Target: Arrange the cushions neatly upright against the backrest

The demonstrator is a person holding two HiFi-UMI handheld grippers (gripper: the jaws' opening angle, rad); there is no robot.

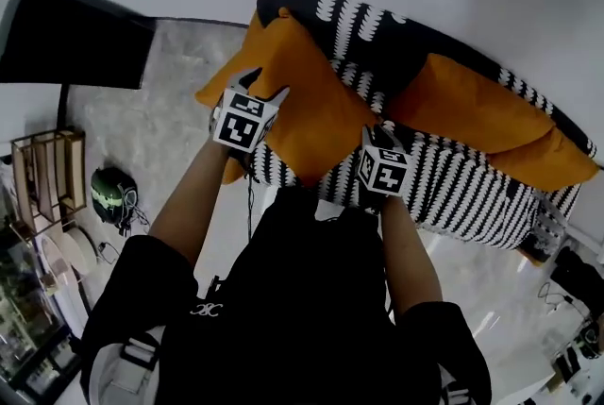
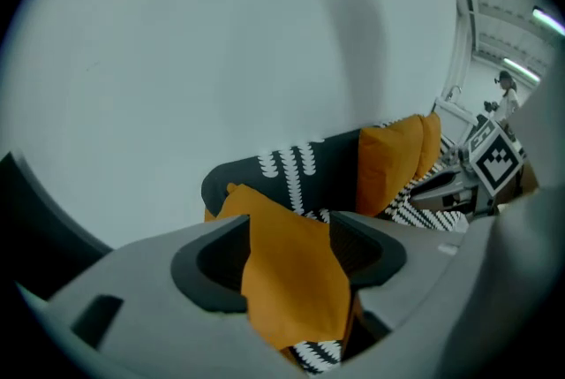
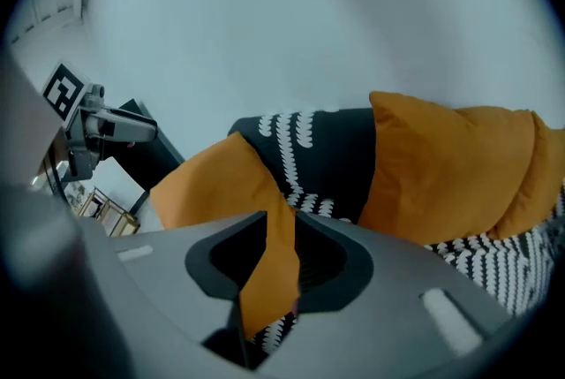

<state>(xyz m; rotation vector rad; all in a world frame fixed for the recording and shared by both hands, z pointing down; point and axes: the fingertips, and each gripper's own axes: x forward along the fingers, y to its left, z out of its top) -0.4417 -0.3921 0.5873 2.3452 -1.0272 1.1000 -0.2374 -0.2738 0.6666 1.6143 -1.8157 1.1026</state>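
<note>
Fingers [image 2: 150, 276] of the left gripper [image 2: 291, 258] stand wide apart, a fold of one orange cushion [image 1: 316, 125] between them. The right gripper [image 3: 278, 258] gapes less, around the same cushion. Three orange cushions are on the patterned sofa [image 1: 462, 191], two of them [image 1: 472, 101] [image 1: 552, 158] upright against its backrest [image 1: 373, 30].

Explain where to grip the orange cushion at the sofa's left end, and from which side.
Probably its near edge, close to both corners, coming from the front of the sofa. The cushion leans back toward the backrest, leaving that thin edge facing out.

Orange cushion [image 1: 311, 110] tilted, sofa [image 1: 462, 181] left end; two more [image 1: 472, 101] against backrest [image 1: 377, 30]
</note>
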